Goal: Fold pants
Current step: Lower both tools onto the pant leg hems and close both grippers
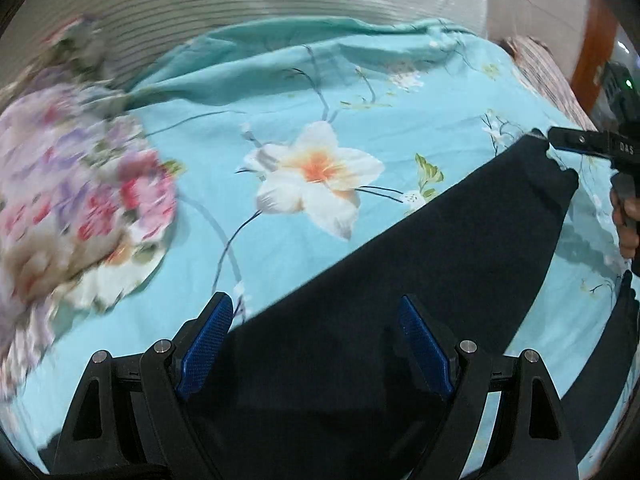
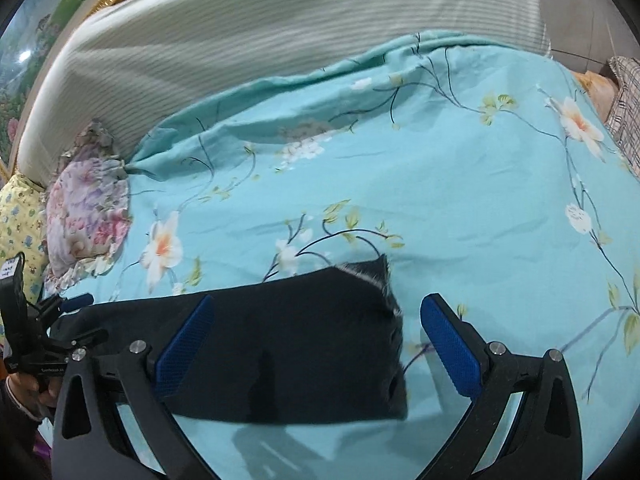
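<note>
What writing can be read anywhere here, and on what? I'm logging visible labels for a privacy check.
"DAS": on the right gripper, seen from the left wrist view.
Small white print on the left gripper body in the right wrist view: too small to read.
Black pants and floral bedsheet: no text.

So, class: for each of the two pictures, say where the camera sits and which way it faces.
Left wrist: on the left gripper, looking along open fingers over the dark pants on the floral sheet; right gripper at far right.
Right wrist: on the right gripper, fingers open over the pants; left gripper at lower left.
Shared: pants, sheet, floral pillow.
</note>
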